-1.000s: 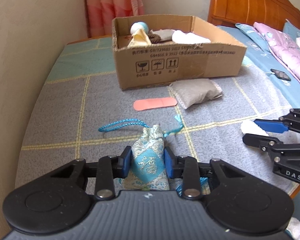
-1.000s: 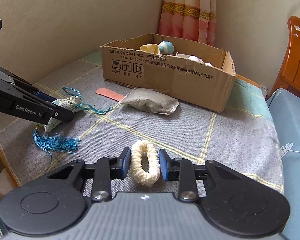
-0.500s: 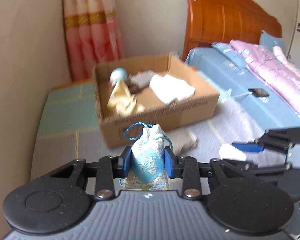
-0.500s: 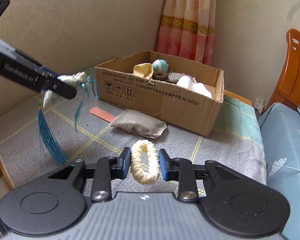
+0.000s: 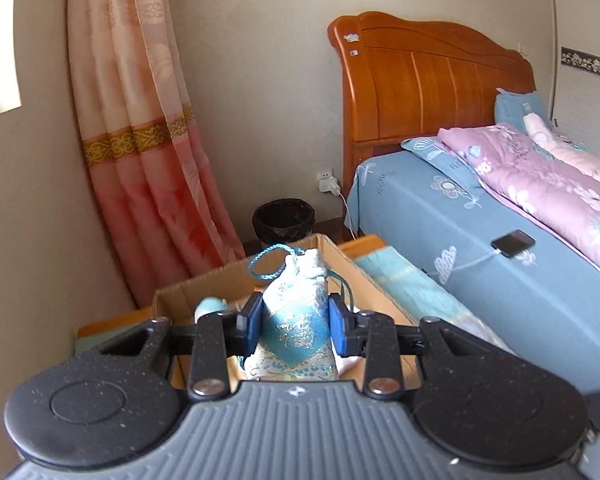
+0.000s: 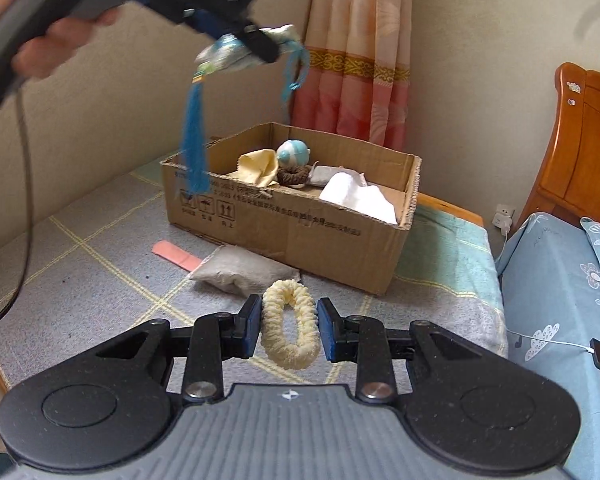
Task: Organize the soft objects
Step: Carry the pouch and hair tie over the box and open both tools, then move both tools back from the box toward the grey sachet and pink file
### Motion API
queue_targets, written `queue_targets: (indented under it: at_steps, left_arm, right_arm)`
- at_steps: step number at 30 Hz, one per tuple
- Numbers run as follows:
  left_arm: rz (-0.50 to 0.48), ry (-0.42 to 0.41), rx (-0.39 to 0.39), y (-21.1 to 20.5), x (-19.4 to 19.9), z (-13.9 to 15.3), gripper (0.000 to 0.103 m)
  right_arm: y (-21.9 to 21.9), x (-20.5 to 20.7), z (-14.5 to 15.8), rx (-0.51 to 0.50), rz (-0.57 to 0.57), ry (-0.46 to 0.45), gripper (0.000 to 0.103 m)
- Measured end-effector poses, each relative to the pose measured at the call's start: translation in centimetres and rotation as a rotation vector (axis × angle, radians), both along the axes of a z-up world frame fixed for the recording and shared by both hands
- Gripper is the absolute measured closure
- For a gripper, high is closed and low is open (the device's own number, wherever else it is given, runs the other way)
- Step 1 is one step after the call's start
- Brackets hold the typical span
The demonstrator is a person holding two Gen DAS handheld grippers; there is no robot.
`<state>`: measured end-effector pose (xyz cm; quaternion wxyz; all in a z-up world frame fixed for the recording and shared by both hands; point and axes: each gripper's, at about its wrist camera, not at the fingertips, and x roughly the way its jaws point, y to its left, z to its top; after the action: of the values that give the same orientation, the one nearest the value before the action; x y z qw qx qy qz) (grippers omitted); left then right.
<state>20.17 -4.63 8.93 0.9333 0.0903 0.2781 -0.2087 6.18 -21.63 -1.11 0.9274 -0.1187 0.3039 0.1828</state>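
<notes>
My left gripper (image 5: 296, 326) is shut on a blue and silver brocade pouch (image 5: 296, 320) with a blue cord loop, held high above the cardboard box (image 5: 228, 284). Seen from the right wrist, that pouch (image 6: 236, 54) hangs in the left gripper (image 6: 266, 50) above the box's left end, its blue tassel (image 6: 194, 152) dangling. My right gripper (image 6: 286, 330) is shut on a cream fluffy scrunchie (image 6: 290, 330), held low over the grey checked blanket (image 6: 100, 272) in front of the box (image 6: 300, 224). The box holds a yellow cloth, a blue-white ball, a brown scrunchie and a white cloth.
A grey beanbag pillow (image 6: 240, 274) and a pink strip (image 6: 176, 256) lie on the blanket before the box. A curtain (image 5: 140, 140) and a black bin (image 5: 284, 220) stand behind. At the right is a bed (image 5: 480, 220) with a phone (image 5: 514, 243) on it.
My left gripper rose from the blanket with the pouch and moved forward to above the box. My right gripper lifted slightly, still gripping the scrunchie.
</notes>
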Motion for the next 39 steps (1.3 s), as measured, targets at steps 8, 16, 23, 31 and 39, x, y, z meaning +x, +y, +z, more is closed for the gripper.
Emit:
queue_targets:
  at_steps: [8,16,23,31,39]
  left_arm:
    - [0.112,0.022,-0.034,-0.1,3.7,-3.8,0.004]
    - [0.173,0.014,0.01,3.6,-2.5,-5.8,0.003]
    - [0.283,-0.006,0.054,6.7,-8.6,-6.8,0.001]
    - [0.286,0.058,0.069,7.9,-10.2,-8.6,0.001]
    - [0.311,0.061,0.035,10.6,-11.0,-8.6,0.001]
  right_arm:
    - [-1.3,0.7,0.3,-0.007,-0.032,-0.006,0.068]
    - [-1.3,1.5,0.8,-0.025,-0.024,-0.017,0.068]
    - [0.0,2.3,1.8,-0.052,0.013,-0.047,0.068]
    - [2.7,5.0,4.3,-0.072,0.071,-0.101,0.068]
    - [7.1,8.7,6.6,-0.071,0.137,-0.141,0.068]
